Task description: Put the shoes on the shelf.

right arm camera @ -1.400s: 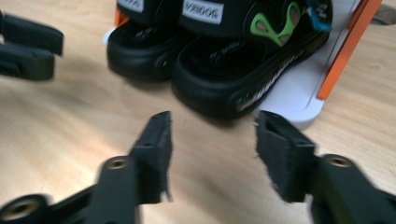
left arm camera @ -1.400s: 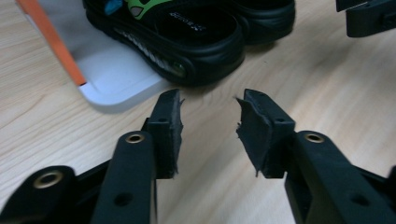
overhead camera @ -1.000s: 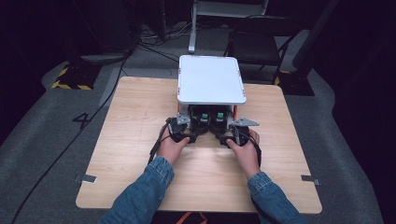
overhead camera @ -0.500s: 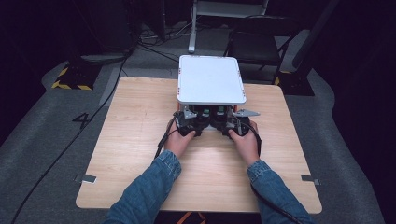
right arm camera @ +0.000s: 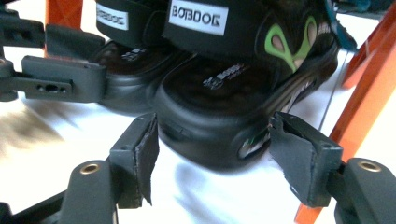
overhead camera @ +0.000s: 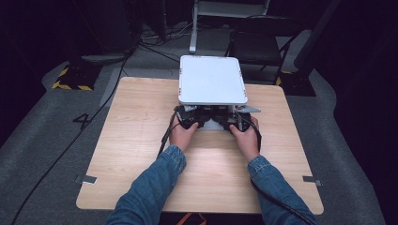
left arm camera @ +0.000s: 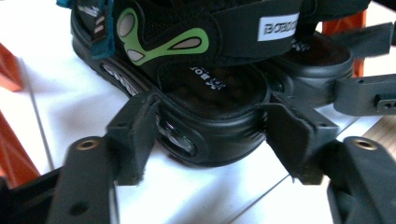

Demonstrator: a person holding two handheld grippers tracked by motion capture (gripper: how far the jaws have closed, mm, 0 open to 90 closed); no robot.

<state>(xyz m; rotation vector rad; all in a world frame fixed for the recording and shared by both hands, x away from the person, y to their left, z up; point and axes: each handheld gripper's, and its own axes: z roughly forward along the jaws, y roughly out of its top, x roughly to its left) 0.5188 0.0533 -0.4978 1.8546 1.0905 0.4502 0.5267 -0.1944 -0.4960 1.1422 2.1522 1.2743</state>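
High view: left gripper (overhead camera: 191,117) and right gripper (overhead camera: 231,120) reach under white rack top (overhead camera: 212,79) at table (overhead camera: 141,140) far edge; dark room, cables on floor.

Left gripper view: jaws apart, flanking left sandal (left arm camera: 205,93) heel, pads touching or nearly. Step: grasping. Next: close.

Right gripper view: jaws apart beside right sandal (right arm camera: 233,102) heel on white shelf (right arm camera: 196,196); close likewise, withdraw pair.

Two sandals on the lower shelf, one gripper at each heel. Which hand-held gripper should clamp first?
Left, probably. The left hand-held gripper has both pads against the heel of its black sandal. The right hand-held gripper straddles the other sandal's heel with gaps at both pads.
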